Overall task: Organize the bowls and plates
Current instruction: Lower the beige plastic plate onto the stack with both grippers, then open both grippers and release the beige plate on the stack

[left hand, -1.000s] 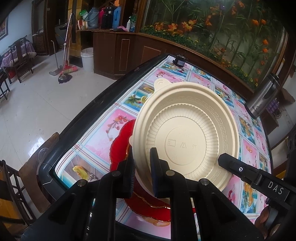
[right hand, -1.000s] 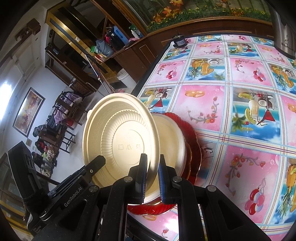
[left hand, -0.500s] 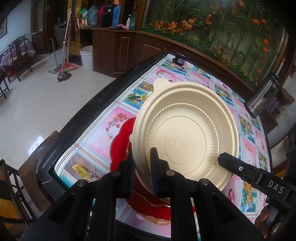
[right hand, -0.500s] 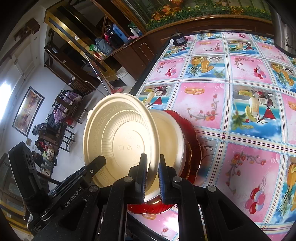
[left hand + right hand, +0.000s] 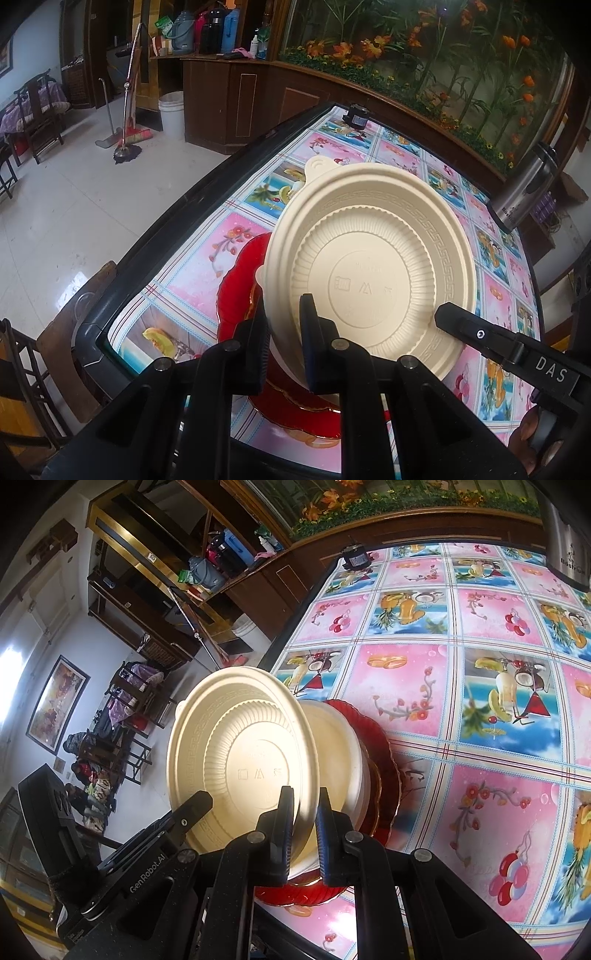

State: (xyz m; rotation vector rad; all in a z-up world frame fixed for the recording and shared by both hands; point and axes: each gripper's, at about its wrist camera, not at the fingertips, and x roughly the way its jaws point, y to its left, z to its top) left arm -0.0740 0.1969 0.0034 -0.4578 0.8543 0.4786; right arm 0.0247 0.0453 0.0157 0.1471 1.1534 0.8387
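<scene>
- We are holding a cream bowl (image 5: 373, 258) tilted on edge, underside towards both cameras, above the near corner of the surface (image 5: 480, 672).
- Our left gripper (image 5: 282, 332) is pinching the bowl's lower rim, one finger on each side of it.
- Our right gripper (image 5: 304, 812) is clamping the same bowl's rim from the other side, its fingers (image 5: 282, 819) drawn close with only the rim between them.
- In the left view the right gripper's black arm is showing at the lower right, touching the bowl's edge; in the right view the left gripper's arm is showing at the lower left.
- Behind the lifted bowl a second cream bowl (image 5: 343, 746) is sitting on a red plate (image 5: 384, 760), which is lying on the fruit-patterned cloth.
- A steel kettle (image 5: 524, 188) is standing at the far right edge of the surface, well apart from the stack.
- A small black object (image 5: 355, 558) is resting at the far corner.
</scene>
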